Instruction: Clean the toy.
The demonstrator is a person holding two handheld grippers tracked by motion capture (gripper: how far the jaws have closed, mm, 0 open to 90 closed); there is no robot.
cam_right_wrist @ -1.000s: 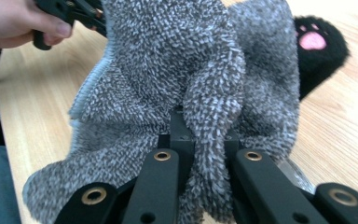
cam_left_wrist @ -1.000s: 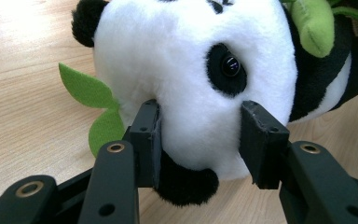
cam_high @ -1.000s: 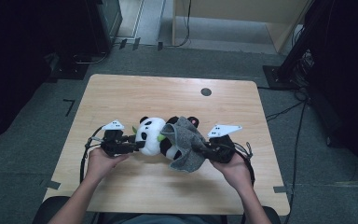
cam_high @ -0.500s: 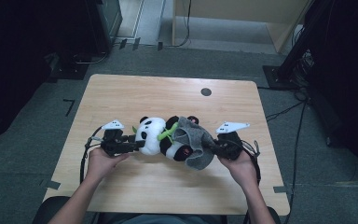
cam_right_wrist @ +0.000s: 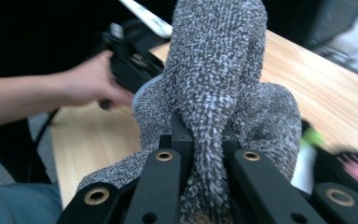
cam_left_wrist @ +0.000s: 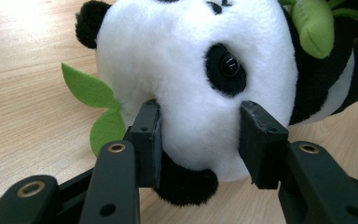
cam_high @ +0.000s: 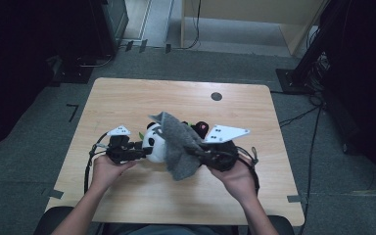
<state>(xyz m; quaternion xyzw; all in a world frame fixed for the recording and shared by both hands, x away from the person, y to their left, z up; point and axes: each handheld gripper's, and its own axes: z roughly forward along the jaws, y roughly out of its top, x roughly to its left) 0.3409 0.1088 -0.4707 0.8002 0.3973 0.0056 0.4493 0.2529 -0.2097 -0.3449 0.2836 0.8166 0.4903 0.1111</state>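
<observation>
A black-and-white panda plush (cam_high: 152, 143) lies on its side in the middle of the wooden table (cam_high: 176, 98). My left gripper (cam_high: 138, 152) grips its white head (cam_left_wrist: 191, 70), one pad (cam_left_wrist: 150, 135) pressed into each side near the chin. A green felt leaf (cam_left_wrist: 93, 93) sticks out beside the head. My right gripper (cam_high: 197, 153) is shut on a grey fuzzy cloth (cam_high: 178, 144), which is pulled up and draped over the panda's body. In the right gripper view the cloth (cam_right_wrist: 214, 70) rises from between the jaws of that gripper (cam_right_wrist: 205, 140). A pink-soled paw (cam_high: 203, 126) shows beyond the cloth.
A small dark round mark (cam_high: 216, 96) sits near the table's far edge. Cables trail from both grippers toward the table's front. Dark equipment and cables stand on the grey floor around the table. The person's other hand (cam_right_wrist: 88, 79) shows in the right gripper view.
My right gripper has lifted the grey cloth and carried it left, so it now stands up over the panda's body. The left gripper has stayed on the head.
</observation>
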